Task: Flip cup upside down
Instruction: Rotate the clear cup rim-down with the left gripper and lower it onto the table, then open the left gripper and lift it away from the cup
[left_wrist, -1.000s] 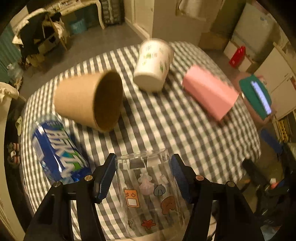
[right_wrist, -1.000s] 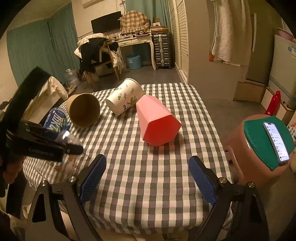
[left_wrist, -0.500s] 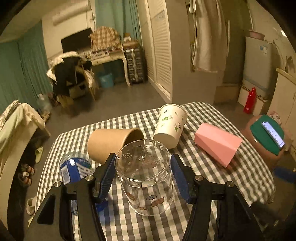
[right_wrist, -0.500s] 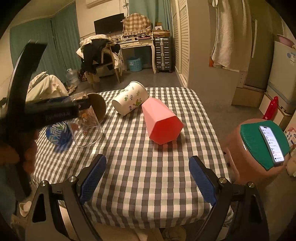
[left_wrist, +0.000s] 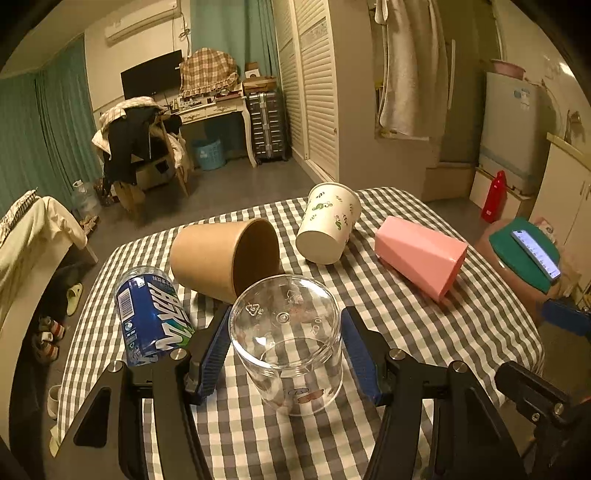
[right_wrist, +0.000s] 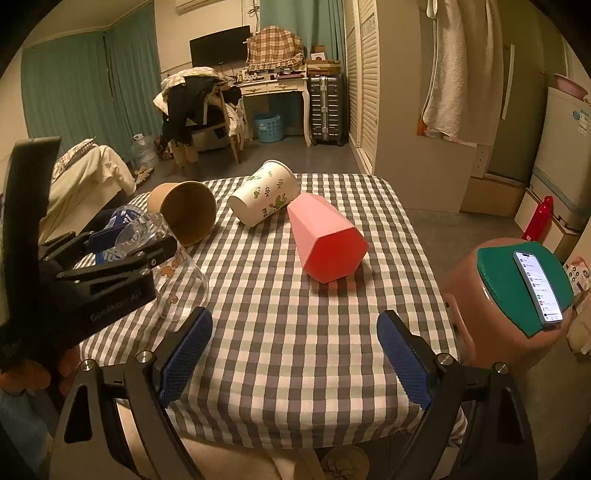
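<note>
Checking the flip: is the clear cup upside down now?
Yes. The clear cup stands base up, rim on the tablecloth, between the left gripper fingers.

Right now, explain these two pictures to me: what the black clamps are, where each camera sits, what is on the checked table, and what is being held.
There is no robot. A person holds a two-finger clamp in each hand, and a fisheye camera on each looks forward along its fingers.

The left wrist view shows the left gripper, its blue-padded jaws on either side of a clear glass cup. The cup is upside down, base up, rim at or near the checked tablecloth.

The right wrist view shows the right gripper, jaws wide apart and holding nothing.

Lying on their sides on the cloth are a brown paper cup, a white leaf-printed cup, a pink faceted cup and a blue bottle. Beside the table, a phone rests on a green-topped stool.
</note>
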